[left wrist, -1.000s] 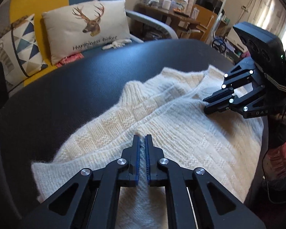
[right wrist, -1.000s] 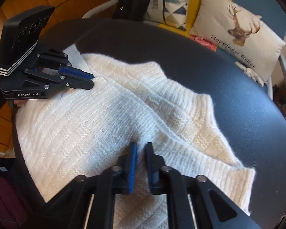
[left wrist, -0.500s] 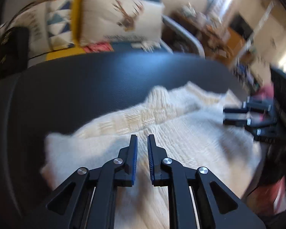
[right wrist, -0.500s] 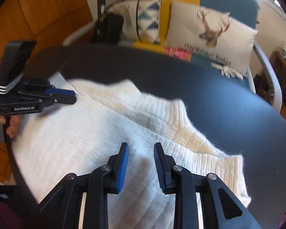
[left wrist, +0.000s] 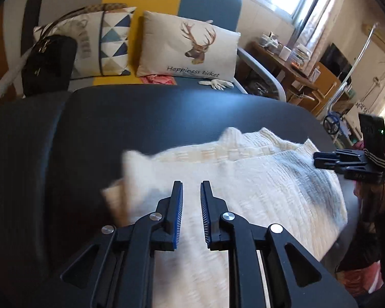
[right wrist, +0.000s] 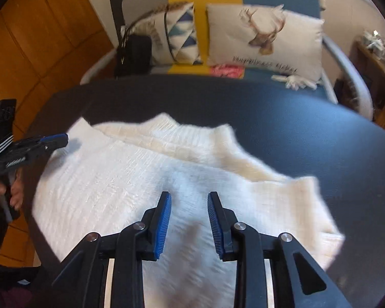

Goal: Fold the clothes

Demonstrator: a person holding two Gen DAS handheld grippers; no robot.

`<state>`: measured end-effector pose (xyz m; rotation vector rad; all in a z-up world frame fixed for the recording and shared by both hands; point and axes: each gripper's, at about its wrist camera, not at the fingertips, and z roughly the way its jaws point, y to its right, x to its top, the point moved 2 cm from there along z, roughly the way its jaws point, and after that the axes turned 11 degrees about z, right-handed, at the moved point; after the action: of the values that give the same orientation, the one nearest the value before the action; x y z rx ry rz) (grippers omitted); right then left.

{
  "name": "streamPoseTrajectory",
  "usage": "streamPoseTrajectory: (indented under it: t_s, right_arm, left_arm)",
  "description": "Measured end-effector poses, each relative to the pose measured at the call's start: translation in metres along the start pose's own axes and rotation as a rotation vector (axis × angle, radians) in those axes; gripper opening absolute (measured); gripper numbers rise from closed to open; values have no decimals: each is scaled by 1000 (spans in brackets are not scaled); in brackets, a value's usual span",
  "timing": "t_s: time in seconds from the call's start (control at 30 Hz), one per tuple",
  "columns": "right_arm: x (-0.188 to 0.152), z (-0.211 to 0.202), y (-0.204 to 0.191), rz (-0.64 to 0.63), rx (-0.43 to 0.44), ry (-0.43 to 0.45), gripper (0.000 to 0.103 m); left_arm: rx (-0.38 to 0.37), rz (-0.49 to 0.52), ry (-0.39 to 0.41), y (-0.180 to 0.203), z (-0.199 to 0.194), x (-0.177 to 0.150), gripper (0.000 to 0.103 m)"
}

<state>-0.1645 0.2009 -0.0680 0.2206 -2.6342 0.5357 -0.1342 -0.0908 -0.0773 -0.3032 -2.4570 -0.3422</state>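
A cream knitted sweater (left wrist: 256, 179) lies folded on the dark round table (left wrist: 166, 113), its sleeve and collar edges towards the far side. My left gripper (left wrist: 191, 183) hovers above the sweater's left part. Its jaws are opening, and nothing is between its blue pads. In the right wrist view the sweater (right wrist: 115, 179) fills the near table (right wrist: 295, 128), and my right gripper (right wrist: 189, 193) hangs open over it, holding nothing. Each gripper shows in the other's view: the right gripper (left wrist: 317, 158) at the sweater's right edge, the left gripper (right wrist: 63, 138) at its left edge.
Behind the table stands a sofa with a deer cushion (left wrist: 190, 46), a triangle-patterned cushion (left wrist: 107, 43) and a black bag (left wrist: 48, 61). A cluttered wooden side table (left wrist: 295, 69) stands far right. A person's hand (right wrist: 15, 192) grips the left tool's handle.
Both grippers were shut on the sweater's fabric and now stand open above it. Both have lifted, pulled back and rolled, so the sofa shows more squarely.
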Motion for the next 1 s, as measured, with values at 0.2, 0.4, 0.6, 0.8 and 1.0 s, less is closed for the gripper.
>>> streamPoseTrajectory:
  t_s: [0.2,0.4,0.6,0.8,1.0]
  right_arm:
    - [-21,-36,64,169,46,36,36]
    - [-21,-29,91,274,82,22,39]
    - [-20,-26,96,288,111,7,42]
    - [-15,-31,113,316,131,-10,52]
    - [-10,-20,123,309,147,-59,52]
  left_arm:
    - [-25,-90,-38,-48,-12,-38,27]
    - [-113,-149,-70,-62,3,-37,29]
    - [-130,-96,-77,-53,18,-17,43]
    - [-124,-90,-150,-55,44,-15,41]
    - [-92,-82,-98,-52,42,-20,10]
